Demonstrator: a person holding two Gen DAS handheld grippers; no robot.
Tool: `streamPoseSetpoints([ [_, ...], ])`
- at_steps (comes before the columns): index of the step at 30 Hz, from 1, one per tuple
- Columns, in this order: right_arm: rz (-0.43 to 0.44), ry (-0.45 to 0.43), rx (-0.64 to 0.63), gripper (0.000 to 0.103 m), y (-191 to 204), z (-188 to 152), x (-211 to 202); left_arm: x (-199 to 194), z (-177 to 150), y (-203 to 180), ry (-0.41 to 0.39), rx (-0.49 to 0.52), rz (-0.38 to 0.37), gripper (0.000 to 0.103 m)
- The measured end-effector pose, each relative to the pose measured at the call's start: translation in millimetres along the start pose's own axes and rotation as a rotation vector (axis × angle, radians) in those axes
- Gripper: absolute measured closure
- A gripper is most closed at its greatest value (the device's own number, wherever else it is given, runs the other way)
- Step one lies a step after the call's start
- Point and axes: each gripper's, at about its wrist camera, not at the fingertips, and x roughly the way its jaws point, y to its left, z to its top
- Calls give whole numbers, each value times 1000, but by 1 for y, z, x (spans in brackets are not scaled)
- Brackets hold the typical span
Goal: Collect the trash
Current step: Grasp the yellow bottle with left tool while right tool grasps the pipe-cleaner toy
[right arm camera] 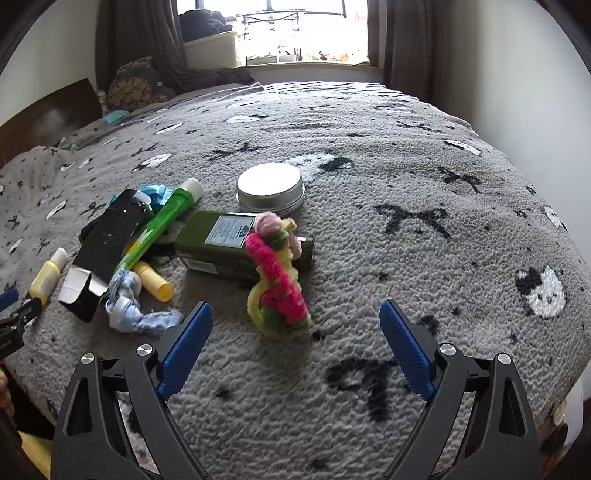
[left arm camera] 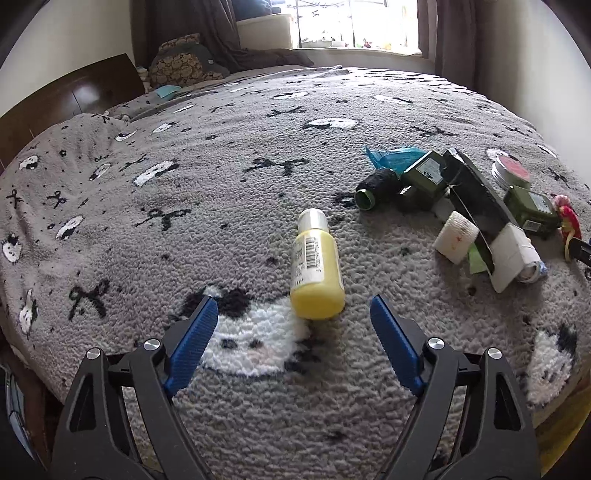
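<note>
bed [left arm camera: 221,155] under grey patterned blanket, window [left arm camera: 354,22] top centre | left hand-held gripper [left arm camera: 293,314] spread wide, yellow bottle [left arm camera: 316,273] centre frame | right hand-held gripper [right arm camera: 295,317] spread wide, yarn toy [right arm camera: 277,273] centre

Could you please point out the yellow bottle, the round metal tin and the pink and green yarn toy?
yellow bottle [left arm camera: 317,275]: left wrist view, on its body.
round metal tin [right arm camera: 270,182]: right wrist view, on its lid.
pink and green yarn toy [right arm camera: 277,275]: right wrist view, on its pink band.
</note>
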Motion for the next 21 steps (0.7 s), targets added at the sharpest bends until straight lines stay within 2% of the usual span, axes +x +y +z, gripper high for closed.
streamPoseSetpoints([
  [2, 3, 5, -3, 13, 0, 6, 7, 10, 6, 1, 15, -15, -23, 24],
  [3, 9, 10, -7, 15, 1, 8, 10, 15, 8, 1, 22, -17, -30, 27],
  [7, 27, 25, -29, 23, 9, 16, 22, 30, 16, -4, 38, 1, -21, 34],
  [9, 44, 35, -22, 38, 10, 19, 27, 37, 18, -4, 55, -7, -53, 43],
  [12, 76, 73, 7, 52, 8, 22, 38, 40, 20, -3, 55, -32, -84, 51],
  [14, 66, 86, -3, 58, 9, 23, 42, 42, 21, -4, 58, -25, -95, 55],
  [17, 49, 87, -35, 72, 13, 20, 44, 43, 23, -4, 64, -17, -118, 65],
  [18, 46, 82, -42, 74, 13, 19, 43, 43, 23, -3, 64, -20, -123, 71],
  [21, 56, 78, -42, 76, 11, 18, 40, 42, 23, -3, 65, -27, -132, 72],
])
